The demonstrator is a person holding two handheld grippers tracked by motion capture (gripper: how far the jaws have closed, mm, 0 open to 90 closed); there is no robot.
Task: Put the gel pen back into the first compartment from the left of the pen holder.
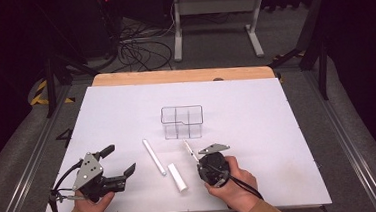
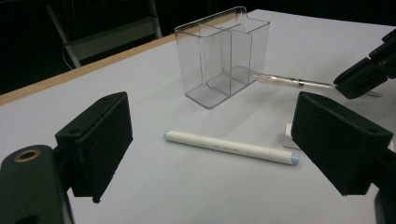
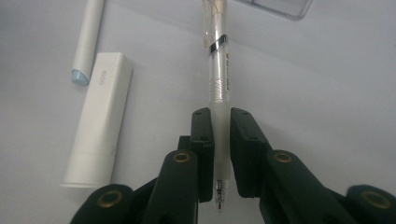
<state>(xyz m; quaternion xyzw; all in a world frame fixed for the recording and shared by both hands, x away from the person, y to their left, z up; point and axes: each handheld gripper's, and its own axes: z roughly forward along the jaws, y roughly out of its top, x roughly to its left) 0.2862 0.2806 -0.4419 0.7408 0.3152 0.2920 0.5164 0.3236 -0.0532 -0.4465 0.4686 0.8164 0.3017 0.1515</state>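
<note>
2 grippers, 3 writing things, 1 box. The right gripper (image 3: 222, 154), low centre-right in the high view, is clamped on a clear pen (image 3: 218, 70) — see-through barrel, metal band, tip toward the camera. The left gripper (image 1: 117, 163), lower left, stands wide apart, holding nothing. A slim white marker (image 1: 154, 157) with pale blue ends and a stubby white tube (image 1: 177, 177) lie at centre. The clear box (image 1: 182, 121) — hard plastic, divided — sits mid-frame. Matte white table (image 1: 256, 111), wood far edge; dark room, cables on grey floor.
</note>
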